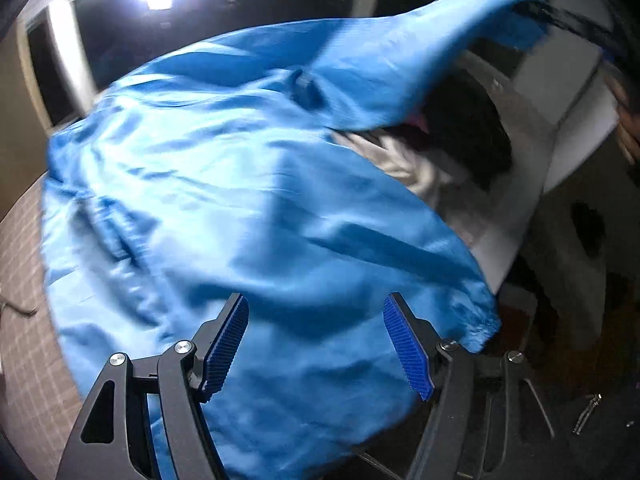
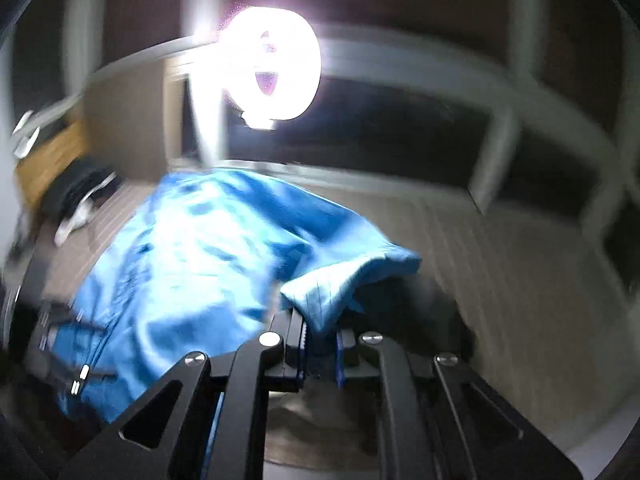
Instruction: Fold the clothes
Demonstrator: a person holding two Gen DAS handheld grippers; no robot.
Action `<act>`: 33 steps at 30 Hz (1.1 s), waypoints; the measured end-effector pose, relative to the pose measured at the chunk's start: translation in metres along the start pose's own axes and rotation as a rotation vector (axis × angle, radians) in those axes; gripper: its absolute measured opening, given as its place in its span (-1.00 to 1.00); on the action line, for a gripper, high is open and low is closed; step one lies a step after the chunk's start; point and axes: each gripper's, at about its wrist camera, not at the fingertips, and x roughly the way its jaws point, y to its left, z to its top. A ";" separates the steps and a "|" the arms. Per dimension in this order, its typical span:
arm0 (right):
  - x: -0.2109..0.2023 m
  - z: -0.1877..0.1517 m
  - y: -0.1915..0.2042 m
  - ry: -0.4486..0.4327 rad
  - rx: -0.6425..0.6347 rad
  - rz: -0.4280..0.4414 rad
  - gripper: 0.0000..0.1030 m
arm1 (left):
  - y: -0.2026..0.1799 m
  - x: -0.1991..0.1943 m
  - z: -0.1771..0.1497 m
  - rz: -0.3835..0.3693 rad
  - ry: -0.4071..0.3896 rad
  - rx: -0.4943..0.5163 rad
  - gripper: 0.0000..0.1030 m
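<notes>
A shiny blue jacket (image 1: 248, 184) lies spread over the checked surface (image 1: 24, 320) and fills most of the left wrist view. One of its ends (image 1: 480, 12) is lifted high at the upper right. My left gripper (image 1: 316, 340) hangs open just above the cloth, nothing between its blue pads (image 1: 226, 344). In the right wrist view the same blue jacket (image 2: 188, 264) trails away to the left, and my right gripper (image 2: 320, 340) is shut on a fold of its edge (image 2: 320, 300). A zipper pull (image 2: 80, 378) shows at the lower left.
A pile of white and dark clothes (image 1: 432, 152) lies in a pale box (image 1: 568, 148) to the right of the jacket. A ring lamp (image 2: 272, 64) glares overhead. Dark items (image 2: 76, 196) sit at the far left of the surface. Window frames (image 2: 496, 148) stand behind.
</notes>
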 end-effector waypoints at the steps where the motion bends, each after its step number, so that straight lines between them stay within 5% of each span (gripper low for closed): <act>1: 0.003 0.001 0.040 0.037 -0.089 0.068 -0.81 | 0.009 -0.004 -0.003 0.009 -0.005 -0.013 0.32; 3: 0.015 -0.011 0.100 0.143 -0.195 0.200 -0.81 | 0.027 -0.013 -0.010 0.027 -0.015 -0.040 0.32; 5: 0.027 -0.059 0.165 0.314 -0.362 0.319 -0.80 | 0.046 -0.022 -0.017 0.044 -0.026 -0.067 0.32; 8: 0.038 -0.129 0.204 0.562 -0.367 0.453 -0.72 | 0.069 -0.032 -0.026 0.070 -0.035 -0.093 0.32; 10: 0.039 -0.150 0.199 0.627 -0.274 0.447 -0.64 | 0.069 -0.029 -0.028 0.083 -0.018 -0.059 0.34; 14: 0.025 -0.153 0.142 0.525 0.119 0.467 0.10 | 0.058 -0.016 -0.019 0.072 0.001 0.001 0.34; 21: 0.042 -0.166 0.059 0.412 0.539 0.408 0.10 | -0.016 0.018 -0.023 -0.069 0.071 0.210 0.35; 27: 0.092 -0.173 0.061 0.412 0.614 0.456 0.10 | -0.048 0.059 -0.030 -0.103 0.172 0.294 0.35; 31: 0.116 -0.193 0.042 0.582 0.623 0.222 0.01 | -0.050 0.073 -0.026 -0.096 0.194 0.287 0.35; 33: 0.100 -0.189 0.034 0.556 0.607 0.247 0.01 | -0.050 0.077 -0.026 -0.101 0.200 0.277 0.35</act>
